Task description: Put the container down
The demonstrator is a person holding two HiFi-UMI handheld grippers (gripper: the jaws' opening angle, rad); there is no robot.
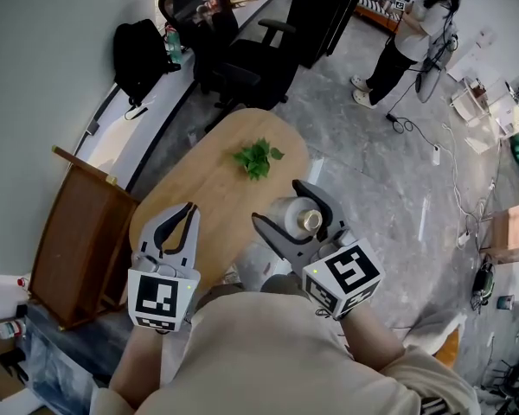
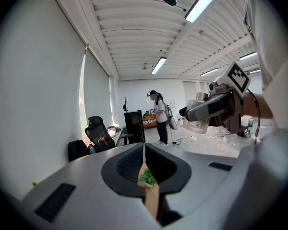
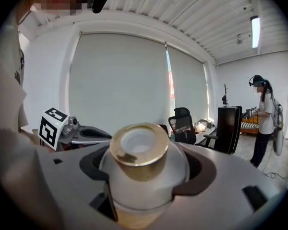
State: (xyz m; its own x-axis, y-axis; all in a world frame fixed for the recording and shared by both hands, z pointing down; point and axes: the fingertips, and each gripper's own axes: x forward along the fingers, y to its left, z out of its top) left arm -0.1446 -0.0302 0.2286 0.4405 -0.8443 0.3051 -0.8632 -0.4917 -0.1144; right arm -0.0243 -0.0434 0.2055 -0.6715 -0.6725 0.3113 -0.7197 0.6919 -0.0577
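R gripper (image 1: 283,206): jaws clamped on container (image 3: 140,163), white w/ gold rim. Container in air, not on wooden table (image 1: 209,199); in head view seen at table's right edge. L gripper (image 1: 187,212): jaws pressed together, nothing between, just beside R gripper. Small green plant (image 1: 258,158) farther on table.

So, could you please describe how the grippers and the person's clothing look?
Both the left gripper and right gripper are light grey with dark-lined curved jaws, each carrying a white cube with black square markers. The person wears a cream top.
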